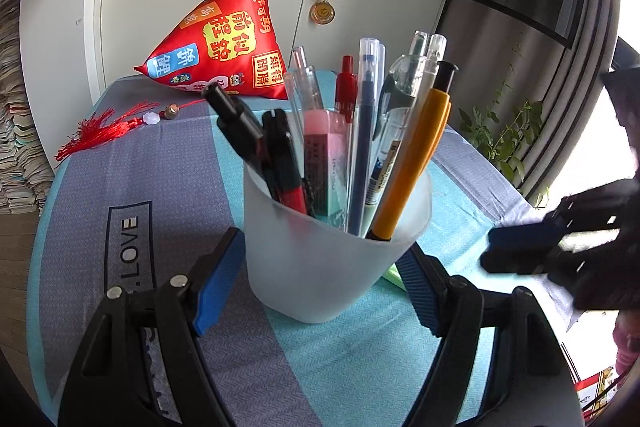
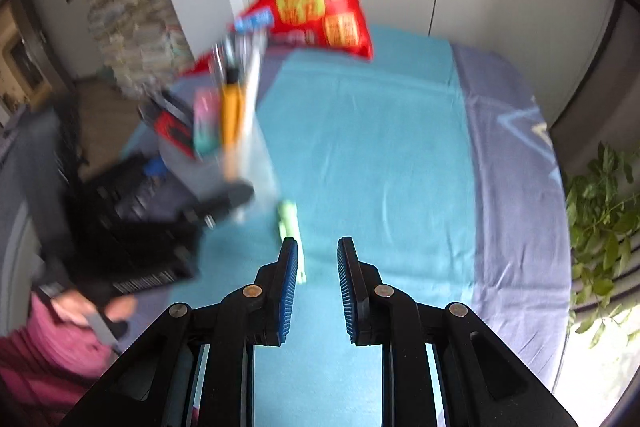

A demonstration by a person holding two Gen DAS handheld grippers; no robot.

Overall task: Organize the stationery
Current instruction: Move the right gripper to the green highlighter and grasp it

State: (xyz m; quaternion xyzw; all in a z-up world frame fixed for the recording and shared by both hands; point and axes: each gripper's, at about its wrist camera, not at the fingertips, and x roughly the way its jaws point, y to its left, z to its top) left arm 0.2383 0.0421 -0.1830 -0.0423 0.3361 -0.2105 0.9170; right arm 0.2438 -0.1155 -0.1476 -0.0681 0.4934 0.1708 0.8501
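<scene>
From the left wrist, the left gripper point(image 1: 320, 263) stands wide around the frosted translucent plastic pen cup point(image 1: 336, 247) on the blue striped cloth point(image 1: 120, 155); whether its pads press the wall I cannot tell. From the right wrist, the right gripper point(image 2: 318, 287) is part-open and empty, near a light, slippery-looking pale green pen-like item point(image 2: 289, 223), best pinched mid-barrel.

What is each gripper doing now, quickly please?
Left gripper: closed around the cup of pens.
Right gripper: open, holding nothing.
</scene>
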